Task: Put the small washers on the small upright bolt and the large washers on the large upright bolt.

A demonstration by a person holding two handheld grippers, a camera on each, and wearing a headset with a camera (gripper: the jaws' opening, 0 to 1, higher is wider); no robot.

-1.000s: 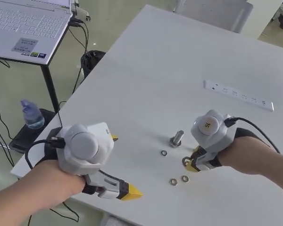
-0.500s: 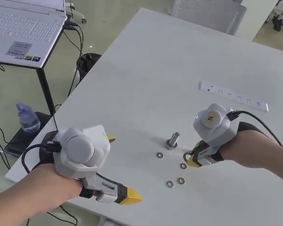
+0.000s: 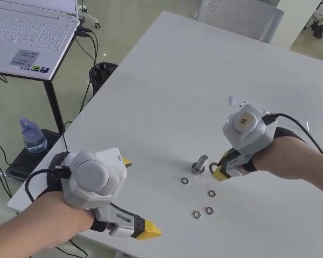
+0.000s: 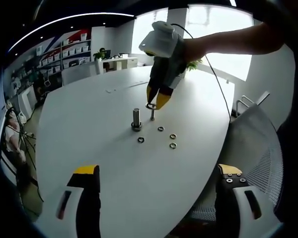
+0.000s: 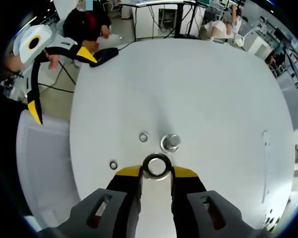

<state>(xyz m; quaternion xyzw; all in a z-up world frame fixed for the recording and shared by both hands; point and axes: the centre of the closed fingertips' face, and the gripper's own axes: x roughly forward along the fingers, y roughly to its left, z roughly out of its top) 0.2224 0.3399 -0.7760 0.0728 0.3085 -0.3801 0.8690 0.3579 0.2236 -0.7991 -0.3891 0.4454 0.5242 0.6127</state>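
The large upright bolt (image 3: 199,164) stands mid-table, also seen in the left gripper view (image 4: 136,119) and close ahead in the right gripper view (image 5: 170,142). My right gripper (image 3: 217,171) is shut on a washer (image 5: 145,167), held flat just right of that bolt. In the left gripper view this washer (image 4: 151,105) hovers over a thin upright pin (image 4: 152,116), seemingly the small bolt. Several loose washers (image 3: 185,180) (image 3: 212,193) (image 3: 209,210) lie on the table nearer me. My left gripper (image 4: 159,171) stays open and holds nothing, at the table's near edge (image 3: 135,196).
The white table (image 3: 167,97) has a white power strip (image 3: 234,101) behind the right gripper. A laptop (image 3: 27,32) sits on a side stand at the far left, with a water bottle (image 3: 31,135) on the floor below. A chair (image 3: 242,13) stands at the far end.
My right gripper has moved away from the loose washers to beside the large bolt, carrying its washer. A washer on the table beneath it now shows. The left gripper has barely moved.
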